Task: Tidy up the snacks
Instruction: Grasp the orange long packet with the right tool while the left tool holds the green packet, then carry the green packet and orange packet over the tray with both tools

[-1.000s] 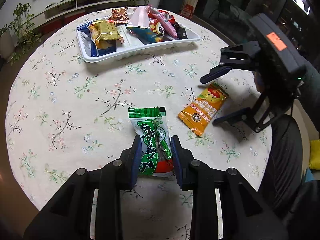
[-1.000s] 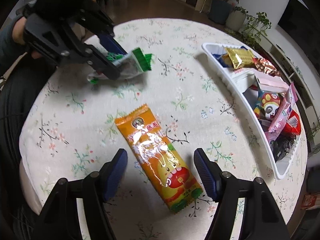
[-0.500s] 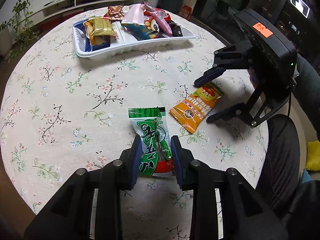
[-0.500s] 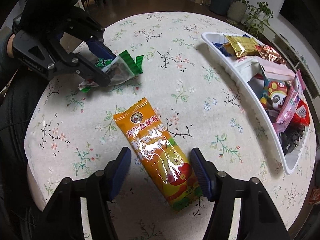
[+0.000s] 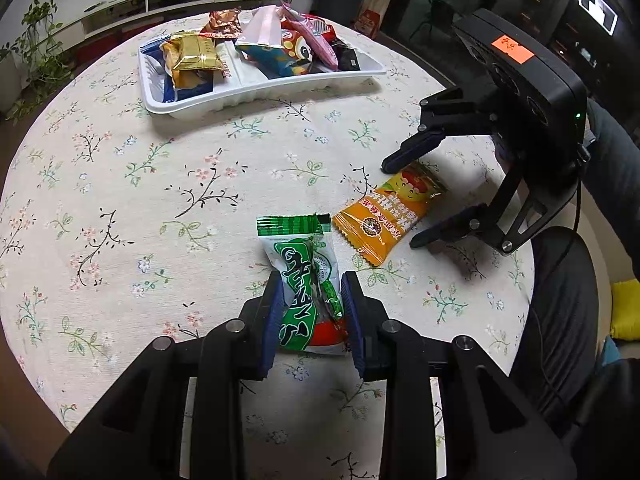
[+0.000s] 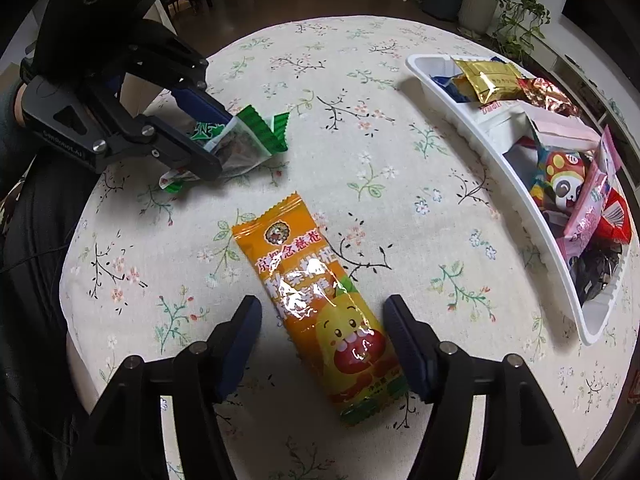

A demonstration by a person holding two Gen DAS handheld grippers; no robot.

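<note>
The left tongs (image 5: 312, 312) are clenched on the light, crinkly green packet (image 5: 306, 280), just off the tabletop (image 5: 160, 200). The right tongs (image 6: 322, 336), opening, straddle the slippery orange packet (image 6: 316, 296) lying flat; best pinched across its narrow width.

Both handheld tools are built of matte black plastic. On the left gripper (image 5: 312, 316), two angular black arms are seen, each studded with round silver screws and faced inside with ribbed dark blue pads (image 5: 273, 320). The right gripper (image 6: 322, 338) is made the same way, with silver screws along its black arms. In the left wrist view, its boxy black housing is marked with an orange sticker (image 5: 512, 49) bearing handwritten characters, and a small green light is lit on its side. A thin black cable (image 5: 576, 216) is trailed from it. Dark sleeves and dark trousers are worn.
</note>
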